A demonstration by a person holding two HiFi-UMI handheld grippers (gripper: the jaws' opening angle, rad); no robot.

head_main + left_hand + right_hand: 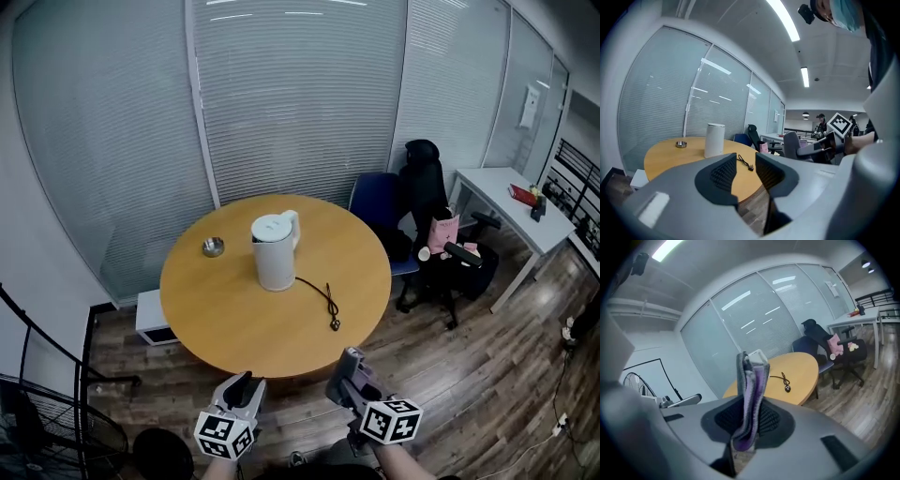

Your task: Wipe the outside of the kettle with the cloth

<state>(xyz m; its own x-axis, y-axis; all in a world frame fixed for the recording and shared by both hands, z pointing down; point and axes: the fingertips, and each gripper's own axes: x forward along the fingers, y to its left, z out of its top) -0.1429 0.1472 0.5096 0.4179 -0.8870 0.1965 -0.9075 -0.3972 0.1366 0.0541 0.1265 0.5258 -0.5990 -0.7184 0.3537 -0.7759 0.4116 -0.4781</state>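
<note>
The white plastic kettle (pixel 275 251) stands upright near the middle of the round wooden table (pixel 234 323), at the centre of the head view. A black power cord (pixel 323 298) lies just right of it. Both grippers hang at the bottom edge, off the table. The left gripper (pixel 745 165) has its jaws slightly apart with nothing between them. The right gripper (pixel 749 416) is clamped on a folded grey-and-purple cloth (pixel 752 380) that stands upright.

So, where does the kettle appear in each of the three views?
Head view: kettle upper middle, on the table.
Left gripper view: kettle left of centre, beyond the jaws.
Right gripper view: kettle at centre, mostly hidden behind the cloth; only its top shows.
Shared landmark: the black cord beside it.
</note>
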